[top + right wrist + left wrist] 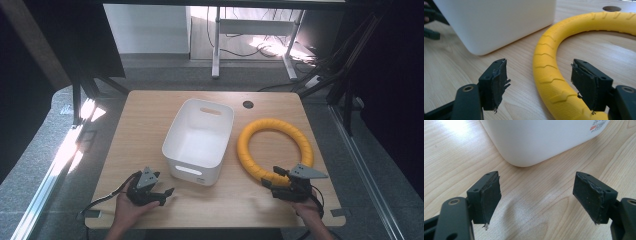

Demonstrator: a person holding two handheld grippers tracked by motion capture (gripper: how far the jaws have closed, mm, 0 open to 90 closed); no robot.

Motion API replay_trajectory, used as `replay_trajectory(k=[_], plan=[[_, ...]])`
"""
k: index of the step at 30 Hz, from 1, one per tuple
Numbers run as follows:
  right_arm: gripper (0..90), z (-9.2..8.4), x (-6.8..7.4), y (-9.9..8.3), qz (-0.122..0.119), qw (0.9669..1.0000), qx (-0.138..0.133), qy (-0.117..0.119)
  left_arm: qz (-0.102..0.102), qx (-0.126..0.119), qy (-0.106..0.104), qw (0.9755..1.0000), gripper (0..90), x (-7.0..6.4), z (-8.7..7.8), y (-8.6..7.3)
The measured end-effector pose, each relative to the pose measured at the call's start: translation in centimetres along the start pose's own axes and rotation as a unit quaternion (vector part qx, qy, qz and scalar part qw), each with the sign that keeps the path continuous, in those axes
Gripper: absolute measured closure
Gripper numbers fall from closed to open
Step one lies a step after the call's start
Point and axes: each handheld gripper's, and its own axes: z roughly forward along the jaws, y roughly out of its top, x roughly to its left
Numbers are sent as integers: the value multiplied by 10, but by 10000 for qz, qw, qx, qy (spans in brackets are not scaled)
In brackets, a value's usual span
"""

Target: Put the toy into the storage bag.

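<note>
Here the yellow ring (pixel 275 149) lies flat on the right half of the wooden surface (pixel 145 130), its ribbed near arc reaching almost to the front edge. The right gripper (pixel 274 183) sits at that near arc with its jaws spread wide; in the right gripper view the ring's curve (pixel 549 75) passes between them, closer to the right-hand jaw, and neither pad presses on it. Just left of the ring stands a white bin (pixel 199 140), open-topped with a handle slot in each end wall, set at a slight angle in the middle of the surface; its rounded corner (pixel 499 22) rises just beside the ring's left side, so it crowds any path leftward. The left gripper (pixel 162 194) rests low near the front left, jaws likewise apart with only bare wood between them, pointing at the bin's near corner (pixel 541 140). A round cable hole (pixel 248 104) sits beyond the ring near the far edge.
</note>
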Motion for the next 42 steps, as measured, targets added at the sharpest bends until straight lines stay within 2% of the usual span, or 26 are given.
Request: replay_trajectory(k=[5, 10, 13, 16, 18, 19, 20, 22, 25, 28, 29, 30, 32, 33, 34, 37, 38, 39, 40, 41, 42], plan=[[280, 4, 5, 0, -244, 9993, 281, 84, -51, 28, -43, 10000, 227, 1, 1, 1], [235, 3, 3, 1, -274, 9984, 447, 232, -100, 6, -51, 9999, 227, 1, 0, 2], [235, -3, 2, 5, -367, 9979, 492, 193, -127, -11, -28, 9999, 227, 1, -3, 2], [246, -6, 1, 10, -519, 9970, 557, 119, -186, -92, -166, 9996, 227, 1, -5, 3], [259, -8, -1, 15, -688, 9954, 668, 32, -212, -133, -181, 9995, 227, 3, -7, 4], [259, -8, -1, 15, -688, 9954, 668, 32, -212, -133, -181, 9995, 227, 3, -7, 4], [282, -8, -4, 22, -857, 9925, 873, 24, -200, -134, -165, 9996, 227, 3, -6, 4], [289, -6, -7, 28, -996, 9892, 1075, 11, -200, -118, -200, 9995, 227, 2, -5, 3], [295, -1, -11, 41, -1308, 9787, 1578, 79, -183, -123, -246, 9995, 227, 2, -4, 3], [297, 5, -16, 53, -1456, 9691, 1988, 126, -206, -156, -241, 9994, 227, 2, -6, 3], [297, 5, -16, 53, -1456, 9691, 1988, 126, -206, -156, -241, 9994, 227, 2, -6, 3], [299, 11, -20, 58, -1516, 9639, 2180, 184, -213, -158, -232, 9994, 227, 2, -7, 3], [299, 17, -24, 61, -1556, 9590, 2357, 241, -216, -147, -232, 9994, 226, 2, -6, 3], [299, 17, -24, 61, -1556, 9590, 2357, 241, -216, -147, -232, 9994, 227, 2, -6, 3], [299, 24, -25, 60, -1593, 9536, 2538, 304, -212, -126, -241, 9994, 227, 2, -5, 3], [299, 34, -24, 56, -1688, 9426, 2846, 454, -201, -99, -240, 9995, 226, 2, -4, 3], [299, 38, -23, 54, -1756, 9374, 2967, 496, -198, -89, -242, 9995, 227, 1, -3, 3], [298, 40, -23, 53, -1792, 9343, 3039, 502, -201, -92, -246, 9995, 226, 1, -3, 3], [298, 40, -23, 53, -1792, 9343, 3039, 502, -201, -92, -246, 9995, 226, 1, -3, 3], [299, 46, -23, 50, -1858, 9271, 3211, 531, -209, -100, -260, 9994, 227, 1, -3, 3], [303, 48, -22, 49, -1875, 9249, 3263, 531, -211, -103, -263, 9994, 226, 1, -3, 3]])
